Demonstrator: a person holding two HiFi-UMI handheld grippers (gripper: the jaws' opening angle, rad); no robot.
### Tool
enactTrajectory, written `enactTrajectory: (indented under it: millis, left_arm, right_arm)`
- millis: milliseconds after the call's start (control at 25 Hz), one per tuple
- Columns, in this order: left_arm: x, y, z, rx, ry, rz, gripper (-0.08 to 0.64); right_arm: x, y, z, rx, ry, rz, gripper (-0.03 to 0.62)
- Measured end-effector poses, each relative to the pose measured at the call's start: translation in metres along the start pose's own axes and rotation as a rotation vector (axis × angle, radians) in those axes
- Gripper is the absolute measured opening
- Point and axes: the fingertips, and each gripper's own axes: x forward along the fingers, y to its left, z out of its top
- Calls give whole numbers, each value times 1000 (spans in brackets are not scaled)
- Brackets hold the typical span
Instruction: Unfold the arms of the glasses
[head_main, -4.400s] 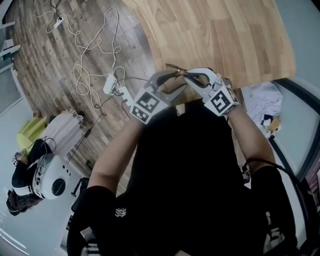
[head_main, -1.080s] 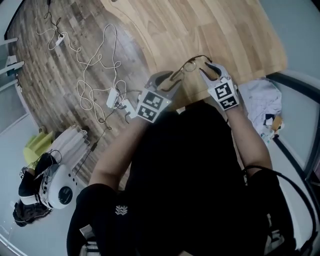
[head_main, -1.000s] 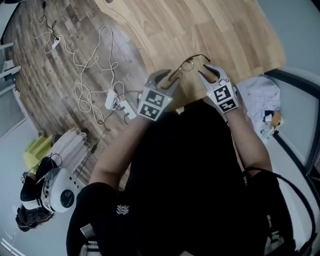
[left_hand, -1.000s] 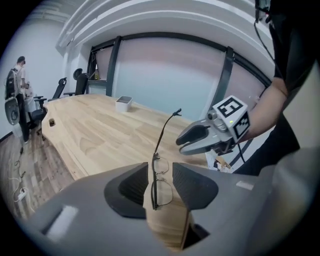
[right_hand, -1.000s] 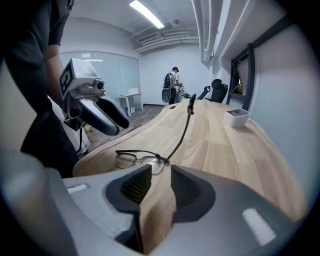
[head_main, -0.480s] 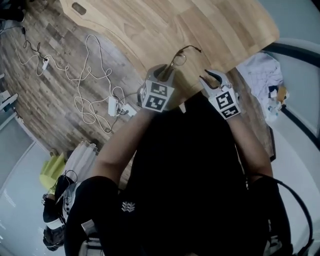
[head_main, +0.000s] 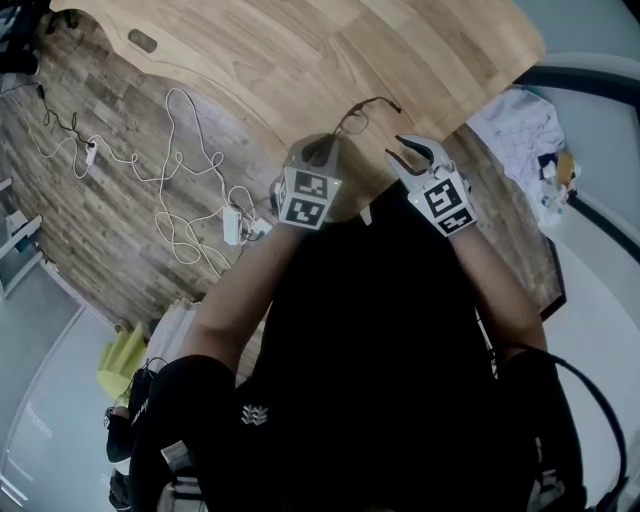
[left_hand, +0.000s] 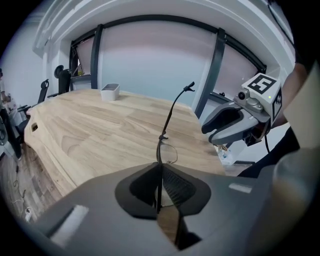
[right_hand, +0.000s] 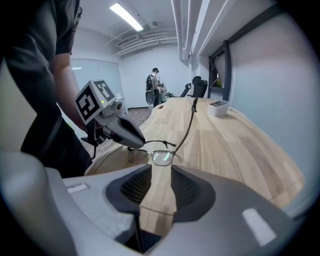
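Note:
Thin wire-rimmed glasses (head_main: 352, 118) sit near the front edge of the wooden table (head_main: 300, 50), one arm (left_hand: 175, 107) swung out and sticking up. My left gripper (head_main: 325, 148) is closing on them: in the left gripper view its jaws (left_hand: 160, 167) pinch the frame edge beside a lens (left_hand: 169, 154). My right gripper (head_main: 398, 150) hovers just right of the glasses, open and empty. In the right gripper view the glasses (right_hand: 161, 157) lie just ahead of the right gripper (right_hand: 160, 172), with the left gripper (right_hand: 125, 132) on their left end.
White cables and a power strip (head_main: 232, 225) trail over the wood floor left of the table. A small white box (left_hand: 110, 91) stands far across the table. Crumpled cloth (head_main: 520, 115) lies at the right. A person (right_hand: 152, 87) stands far off.
The left gripper has come down with the glasses to the table and its jaws have closed on the frame. The right gripper has drawn away to the right, off the glasses.

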Motion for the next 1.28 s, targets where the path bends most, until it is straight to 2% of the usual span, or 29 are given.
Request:
enactTrajectory:
  millis: [200, 320, 440, 760, 1280]
  left_arm:
    - [-14, -3, 5, 22, -68, -8, 32]
    - [-21, -4, 2, 20, -86, -10, 32]
    - [-26, -6, 3, 33, -115, -23, 32]
    - [-34, -12, 6, 35, -174, -64, 32]
    - [-40, -12, 5, 30, -189, -66, 44]
  right_arm:
    - [9, 14, 41, 35, -97, 105, 112]
    - [19, 13, 53, 128, -98, 136, 201]
    - [27, 11, 62, 184, -92, 155, 227]
    - [39, 10, 70, 170, -89, 151, 227]
    - [34, 25, 92, 161, -141, 230, 227]
